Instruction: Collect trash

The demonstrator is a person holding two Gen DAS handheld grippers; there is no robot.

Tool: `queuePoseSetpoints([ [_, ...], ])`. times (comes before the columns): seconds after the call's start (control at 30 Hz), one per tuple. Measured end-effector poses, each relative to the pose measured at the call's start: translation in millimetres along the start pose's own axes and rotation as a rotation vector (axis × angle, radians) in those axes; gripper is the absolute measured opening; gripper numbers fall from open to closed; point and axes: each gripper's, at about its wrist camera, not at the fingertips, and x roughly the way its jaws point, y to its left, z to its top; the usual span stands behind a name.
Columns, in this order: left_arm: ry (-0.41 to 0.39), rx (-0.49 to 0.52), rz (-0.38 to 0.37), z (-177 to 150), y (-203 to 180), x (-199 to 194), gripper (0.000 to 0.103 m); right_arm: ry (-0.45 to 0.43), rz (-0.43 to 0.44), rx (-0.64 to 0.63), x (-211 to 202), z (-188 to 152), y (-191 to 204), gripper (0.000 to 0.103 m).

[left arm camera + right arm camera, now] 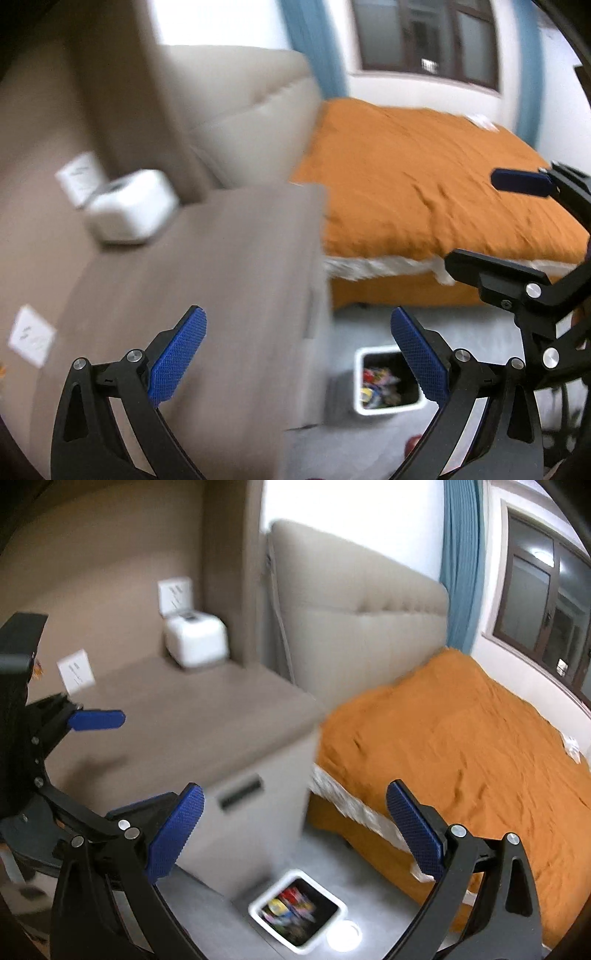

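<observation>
I read both claws as released, nothing between the pads: left gripper (299,354), right gripper (295,830). Below them, white trash bin (334,899) with colourful wrappers stands on the floor between nightstand (207,716) and orange bed (461,738).

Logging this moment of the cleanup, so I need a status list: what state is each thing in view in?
left claw: open, holding nothing
right claw: open, holding nothing
trash bin: upright on the floor, no lid, colourful wrappers inside
nightstand drawer: shut
white box: on the nightstand top, against the wall
bed: covered with an orange blanket
window: appears shut
</observation>
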Motion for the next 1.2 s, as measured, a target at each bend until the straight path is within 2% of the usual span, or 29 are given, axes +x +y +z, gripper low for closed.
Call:
queuePoseSetpoints([
  [0.13, 0.012, -0.097, 0.066, -4.8, 49.7, -23.7, 0.098, -0.047, 0.026, -0.007, -3.1, 33.7, 46.3, 0.098],
  [0.2, 0.005, -0.165, 0.127, -12.4, 79.6, -36.8, 0.098, -0.062, 0.058, -0.001, -5.4, 44.5, 64.0, 0.098],
  [0.37, -0.042, -0.273, 0.275, -25.2, 137.7, -73.5, 0.098, -0.093, 0.144, -0.006, -8.1, 76.5, 122.9, 0.098],
  [0.47, -0.06, -0.337, 0.314, -34.9, 171.2, -93.6, 0.098, -0.104, 0.199, 0.03, -7.9, 94.5, 155.1, 0.098],
  [0.53, -0.055, -0.373, 0.325, -41.2, 191.9, -103.8, 0.098, -0.118, 0.217, 0.042, -7.7, 105.6, 173.0, 0.098],
  [0.7, -0.074, -0.43, 0.431, -58.8, 235.4, -133.0, 0.098, -0.179, 0.204, 0.012, -14.4, 127.5, 218.4, 0.098],
  [0.93, -0.099, -0.478, 0.449, -67.7, 268.9, -166.7, 0.098, -0.196, 0.21, 0.012, -22.1, 140.7, 251.2, 0.098],
  [1.2, -0.113, -0.514, 0.43, -72.2, 284.0, -174.5, 0.098, -0.206, 0.205, -0.005, -28.2, 149.4, 265.6, 0.098],
])
